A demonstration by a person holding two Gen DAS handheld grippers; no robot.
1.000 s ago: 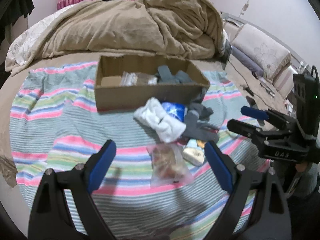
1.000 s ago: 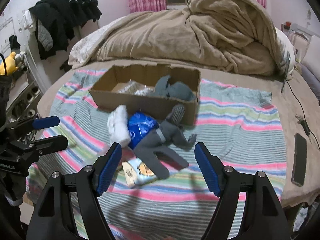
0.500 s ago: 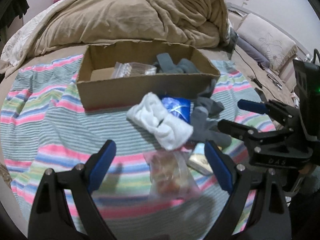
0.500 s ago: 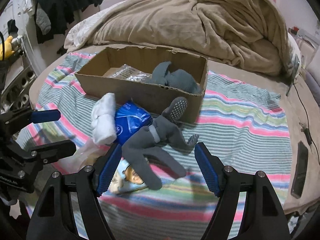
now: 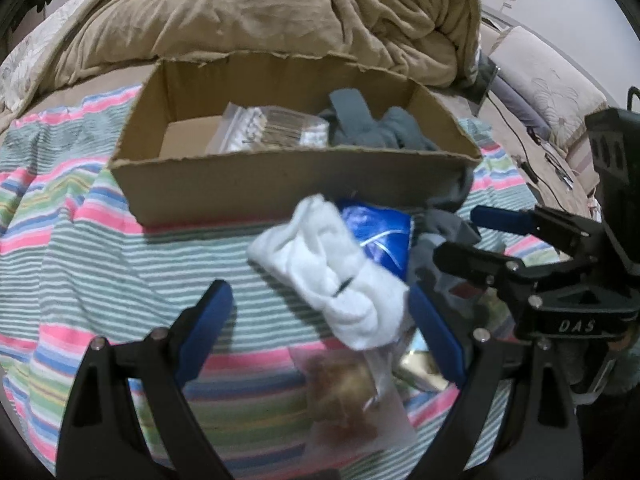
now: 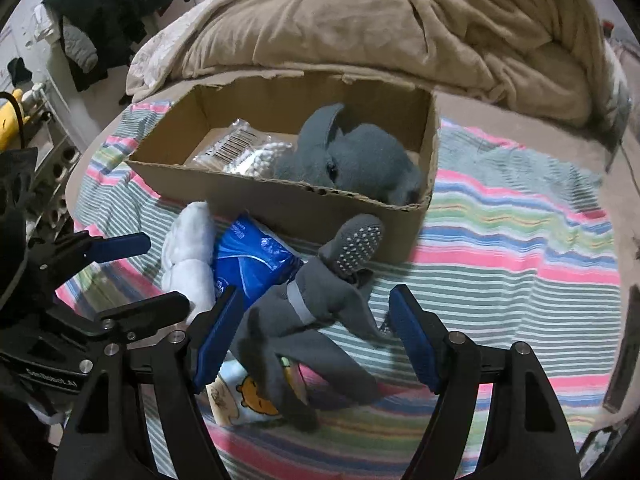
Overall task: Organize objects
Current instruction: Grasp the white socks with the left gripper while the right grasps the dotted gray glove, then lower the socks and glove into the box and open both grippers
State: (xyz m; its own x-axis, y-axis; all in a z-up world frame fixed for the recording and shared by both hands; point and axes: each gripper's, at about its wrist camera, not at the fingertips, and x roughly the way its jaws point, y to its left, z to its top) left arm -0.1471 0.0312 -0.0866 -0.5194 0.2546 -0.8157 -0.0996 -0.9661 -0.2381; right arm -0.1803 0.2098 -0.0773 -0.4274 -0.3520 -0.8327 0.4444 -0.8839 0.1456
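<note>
Bedroom scene: bed covered by a striped blanket [image 5: 80, 248], with a tan duvet [image 5: 280, 8] heaped at the far side. Dark clothes [image 6: 116, 12] hang far left in the right wrist view. Left hand-held gripper [image 5: 320, 332] is released, blue pads wide apart, hovering low over a clear bag of brownish items [image 5: 344, 396] at the near edge; nothing is between its pads being squeezed. Cardboard box [image 5: 280, 184] sits mid-bed, holding a clear bag of cotton swabs [image 6: 240, 152] on the left and grey socks [image 6: 360, 160] on the right. Just near of the box lies a pile: white rolled sock [image 5: 332, 276] on the left, blue packet [image 6: 252, 264] beside it and touching, then grey grip-sole socks [image 6: 320, 312] sprawled to the right, partly over a cartoon-print packet [image 6: 248, 400]. Right hand-held gripper [image 6: 316, 336] is released too, pads straddling the grey grip-sole socks, not clamped. Dark phone-like slab [image 6: 624, 348] lies far right on the bed, blurred.
</note>
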